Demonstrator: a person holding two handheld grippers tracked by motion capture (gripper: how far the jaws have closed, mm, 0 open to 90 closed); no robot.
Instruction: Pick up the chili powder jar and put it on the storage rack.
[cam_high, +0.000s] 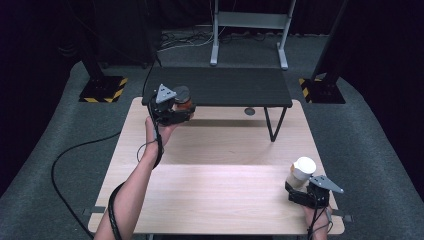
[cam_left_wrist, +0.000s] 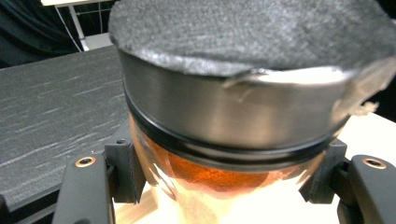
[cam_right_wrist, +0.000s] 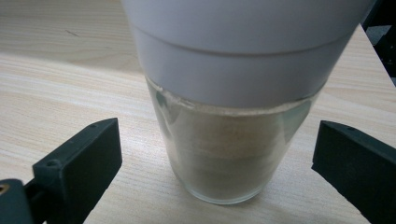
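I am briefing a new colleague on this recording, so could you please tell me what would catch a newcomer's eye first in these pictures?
First, the left gripper near the table's far left, its jaws closed on a glass jar with a dark lid holding orange-red contents, beside the black shelf. Next, the white-lidded glass jar of pale powder standing on the wooden table at its near right, between the right gripper's open jaws, untouched.
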